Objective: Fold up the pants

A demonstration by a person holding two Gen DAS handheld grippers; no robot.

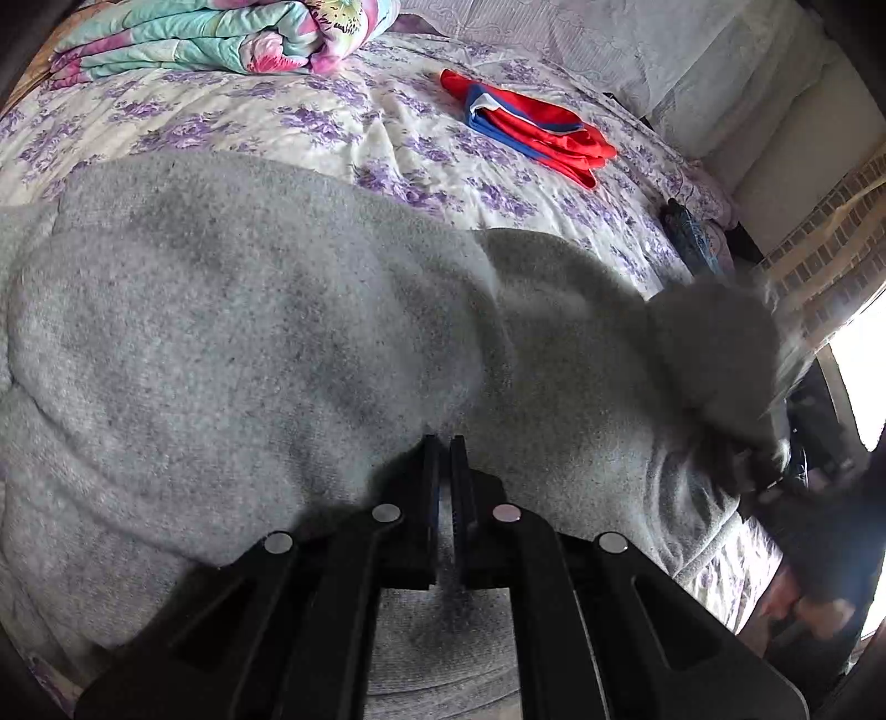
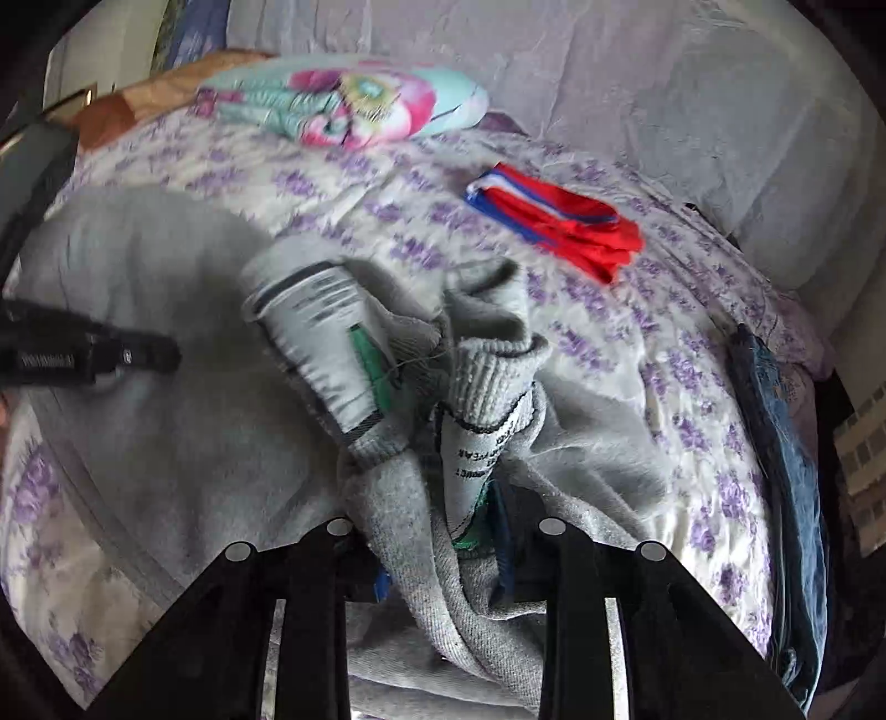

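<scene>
Grey sweatpants (image 1: pixel 249 343) lie spread on the bed and fill most of the left wrist view. My left gripper (image 1: pixel 446 443) is shut, its tips pressed together on a fold of the grey fabric. In the right wrist view my right gripper (image 2: pixel 443 554) is shut on the bunched waistband and cuff ends of the pants (image 2: pixel 476 421), which hang lifted and blurred. The left gripper (image 2: pixel 138 351) shows there at the left, low over the pants. The right gripper (image 1: pixel 753 471) shows blurred at the right of the left wrist view.
The bed (image 1: pixel 343 122) has a purple-flowered sheet. Folded red and blue shorts (image 1: pixel 531 124) lie at the back right. A folded floral quilt (image 1: pixel 210 33) lies at the back left. Blue jeans (image 2: pixel 781 421) lie along the bed's right edge.
</scene>
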